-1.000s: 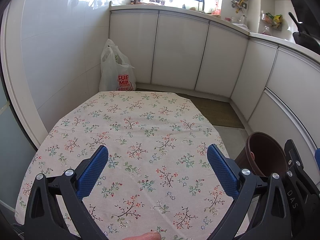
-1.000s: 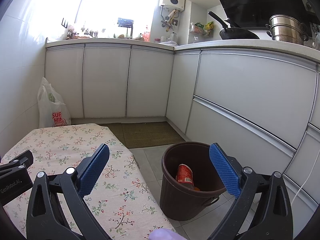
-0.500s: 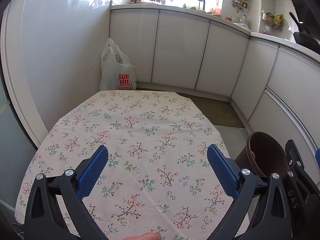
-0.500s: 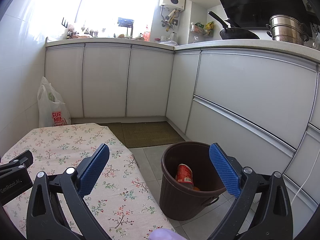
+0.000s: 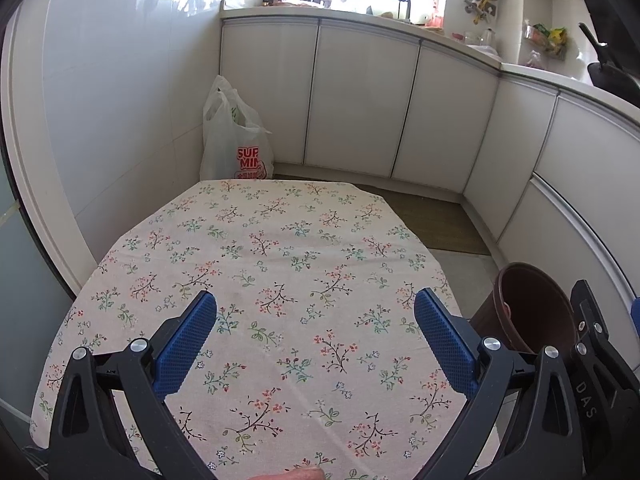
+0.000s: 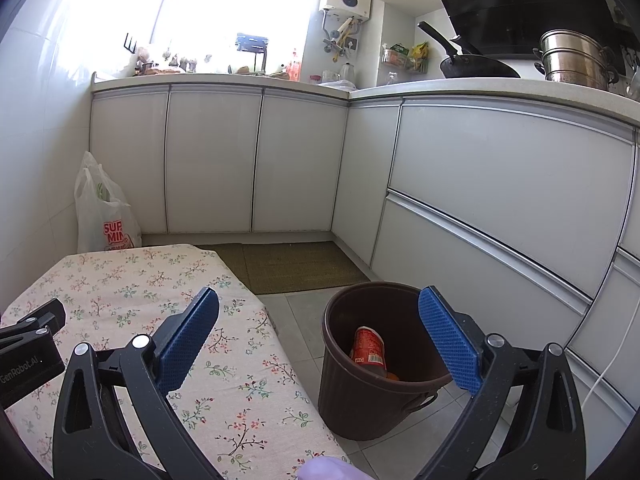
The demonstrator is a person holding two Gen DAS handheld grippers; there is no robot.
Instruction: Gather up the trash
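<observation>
A crumpled red printed snack wrapper [image 6: 369, 348] lies inside a round, dark brown plastic bin [image 6: 384, 360] on the tiled floor, just beside the worktop [image 5: 280, 264] draped in floral cloth. Both the left tongs [image 5: 316, 338] and right tongs [image 6: 320, 338], with blue textured pads, gape released, grasping nothing.

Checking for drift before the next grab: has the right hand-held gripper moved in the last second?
No. In the right wrist view the brown trash bin and floor mat sit where they did between the right hand-held gripper fingers.
</observation>
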